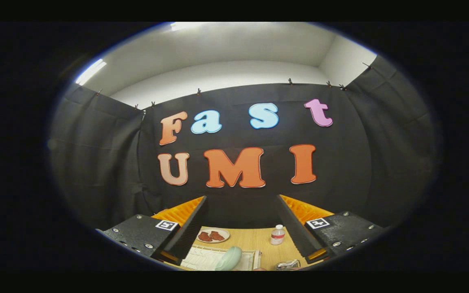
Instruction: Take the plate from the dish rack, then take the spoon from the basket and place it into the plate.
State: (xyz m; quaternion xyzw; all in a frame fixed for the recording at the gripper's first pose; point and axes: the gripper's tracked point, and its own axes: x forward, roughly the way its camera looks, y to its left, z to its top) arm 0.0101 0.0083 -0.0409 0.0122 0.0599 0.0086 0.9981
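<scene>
While my gripper (240, 228) hangs with fingers apart and empty, the plate (229, 259) stands in the dish rack (202, 258) at lower centre; everything remains undone, I judge.

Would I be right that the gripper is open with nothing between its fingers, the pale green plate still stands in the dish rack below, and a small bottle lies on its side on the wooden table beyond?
Nearly. In the gripper view the small bottle stands upright on the wooden table, not on its side. The rest holds: the gripper is open with nothing between its fingers, and the pale green plate still stands in the dish rack below.
</scene>
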